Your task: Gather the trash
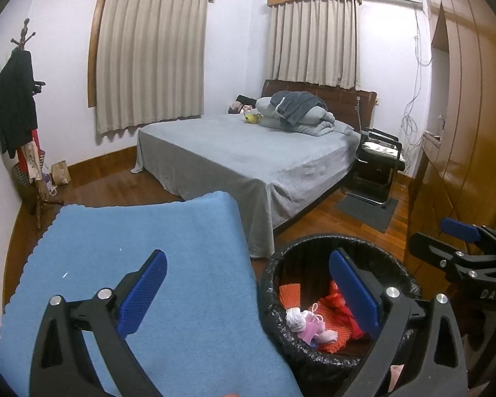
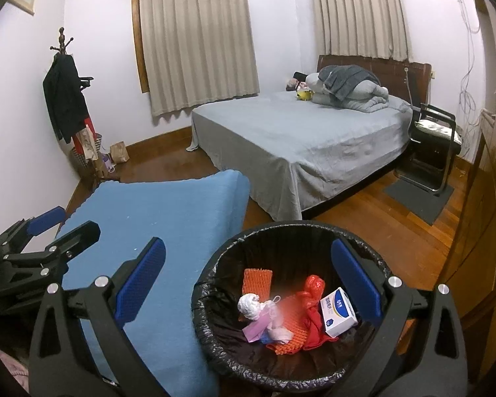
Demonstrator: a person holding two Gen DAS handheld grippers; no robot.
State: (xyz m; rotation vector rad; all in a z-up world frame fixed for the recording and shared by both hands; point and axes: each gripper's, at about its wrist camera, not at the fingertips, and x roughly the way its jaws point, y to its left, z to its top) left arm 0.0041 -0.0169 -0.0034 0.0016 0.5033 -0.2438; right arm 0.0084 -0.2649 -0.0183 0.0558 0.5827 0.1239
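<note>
Bedroom, blue-covered surface lying at 9 o'clock of bin | black-lined bin holding white box, red bag | left gripper gaping wide, empty | right gripper gaping wide, hovering over bin

A home bedroom is shown: a bed covered with a grey sheet, curtained windows, a coat stand hung with clothes, a wooden wardrobe and parquet floor.

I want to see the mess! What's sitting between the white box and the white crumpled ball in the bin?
In the right wrist view, red plastic and orange foam netting lie between the white box and the crumpled ball.
</note>
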